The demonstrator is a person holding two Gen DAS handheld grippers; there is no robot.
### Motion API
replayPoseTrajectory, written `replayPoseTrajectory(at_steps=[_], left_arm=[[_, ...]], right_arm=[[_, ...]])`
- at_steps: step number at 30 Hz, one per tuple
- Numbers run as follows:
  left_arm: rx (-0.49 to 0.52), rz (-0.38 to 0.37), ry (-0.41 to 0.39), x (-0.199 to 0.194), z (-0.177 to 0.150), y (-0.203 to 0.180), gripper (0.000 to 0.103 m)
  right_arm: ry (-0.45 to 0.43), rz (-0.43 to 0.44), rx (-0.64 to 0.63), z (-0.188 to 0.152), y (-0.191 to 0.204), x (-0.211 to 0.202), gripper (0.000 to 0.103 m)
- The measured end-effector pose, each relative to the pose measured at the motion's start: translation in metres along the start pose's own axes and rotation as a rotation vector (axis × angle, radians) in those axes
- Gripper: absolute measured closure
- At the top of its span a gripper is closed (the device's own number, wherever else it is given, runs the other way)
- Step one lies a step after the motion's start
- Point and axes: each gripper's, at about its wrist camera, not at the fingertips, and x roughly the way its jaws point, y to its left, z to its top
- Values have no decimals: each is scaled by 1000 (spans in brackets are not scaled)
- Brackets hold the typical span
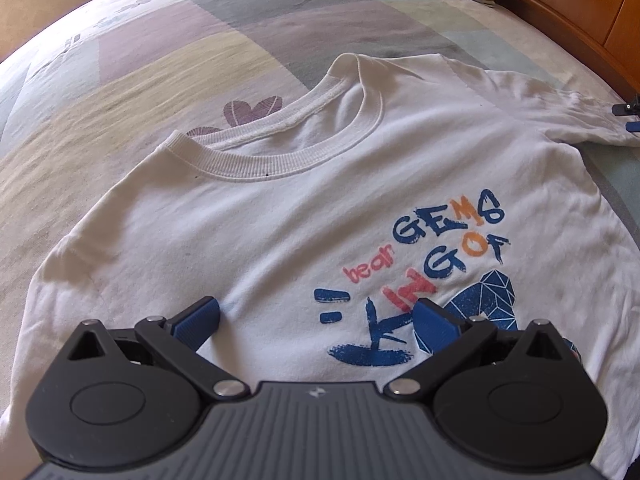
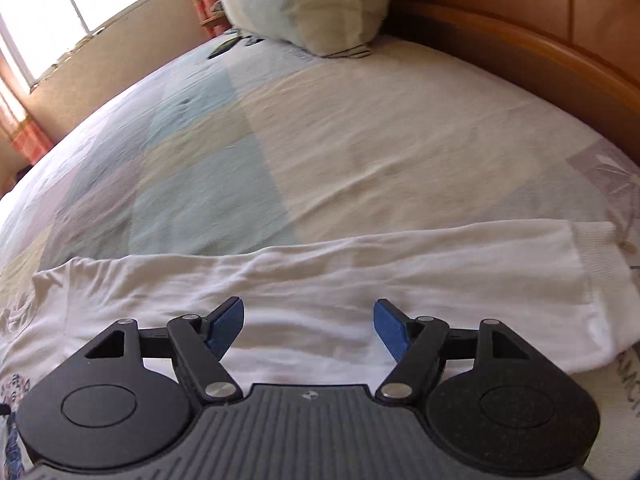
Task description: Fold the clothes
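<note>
Tilting steeply down, the left tool [image 1: 316, 322] hangs with its blue pads spread wide over the printed chest of the white shirt [image 1: 280, 220], gripping nothing; the right tool [image 2: 308, 330], likewise spread and empty, hovers above the shirt's long sleeve [image 2: 400, 272], stretched flat across the bed [image 2: 320, 140]

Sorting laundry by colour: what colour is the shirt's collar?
White, ribbed collar; left wrist view shows it best.

Cut off and unclear
The white shirt [image 1: 304, 216] runs past the left wrist view's lower edge; the left gripper [image 1: 316, 320] hides part of its blue print [image 1: 420, 280].
</note>
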Motion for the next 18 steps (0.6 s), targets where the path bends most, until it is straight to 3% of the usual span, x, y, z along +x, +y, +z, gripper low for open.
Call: replayPoseTrajectory(at_steps=[2,7,9,11,13,15,17,18], left_arm=[[-1,3,0,0,0,0,1],[-8,9,-7,-1,-1,0,1],[-11,12,-10,-1,-2,0,1],[-19,20,-12,-2,-3,0,1],[-11,24,-15,-5,-4,-2,1],[3,28,-18,-8,-4,-4,1],[16,22,-34,-13,-3,-7,1],[19,14,-47,-17,-3,-9,1]], right_arm=[[-8,-59,59,2,-11,-9,24],[-24,158,-47,-15,48,-21,15],[11,190,-118,-25,70,-13,15],[41,96,-133,-35,71,-6,15],[20,-26,-124,-43,67,-11,24],[-22,-135,-120,-45,74,-30,20],[-68,-84,-152,-49,91,-51,18],[-80,-18,-167,-52,103,-60,14]])
